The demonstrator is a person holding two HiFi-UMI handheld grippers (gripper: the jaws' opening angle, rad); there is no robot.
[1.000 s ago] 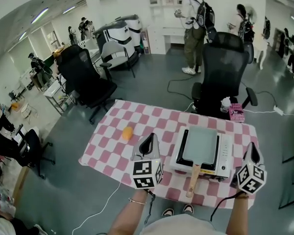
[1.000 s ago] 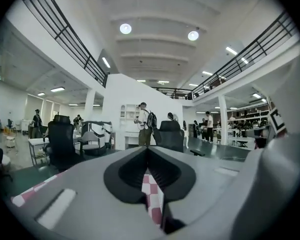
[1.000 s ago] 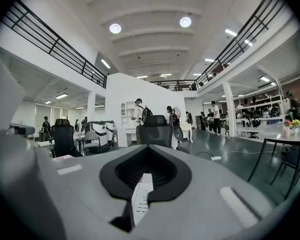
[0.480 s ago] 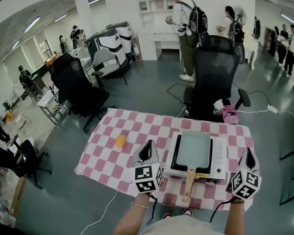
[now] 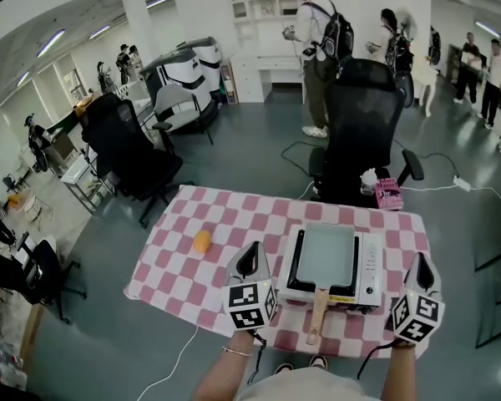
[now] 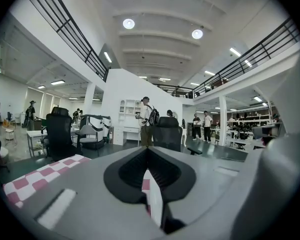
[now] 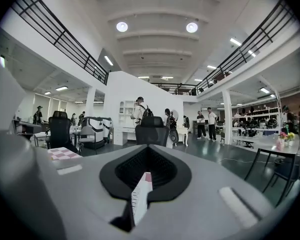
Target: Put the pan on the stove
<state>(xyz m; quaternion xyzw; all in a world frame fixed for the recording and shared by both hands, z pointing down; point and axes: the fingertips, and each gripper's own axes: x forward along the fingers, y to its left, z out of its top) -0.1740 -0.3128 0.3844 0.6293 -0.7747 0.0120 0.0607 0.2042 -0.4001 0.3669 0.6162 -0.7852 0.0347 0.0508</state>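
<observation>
At the head view's lower centre, the checkered desk (image 5: 192,282) carries the stove (image 5: 372,267), the pan (image 5: 326,253) resting on it, handle pointing toward the bottom edge. The left claw (image 5: 250,254) and right claw (image 5: 423,262) flank the stove, each pressed together, empty.

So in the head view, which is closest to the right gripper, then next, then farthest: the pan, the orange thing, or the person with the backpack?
1. The pan: just to the left of the right gripper, sitting on the stove.
2. The orange thing: over on the left side of the table.
3. The person with the backpack: far off, across the floor beyond the table.
</observation>
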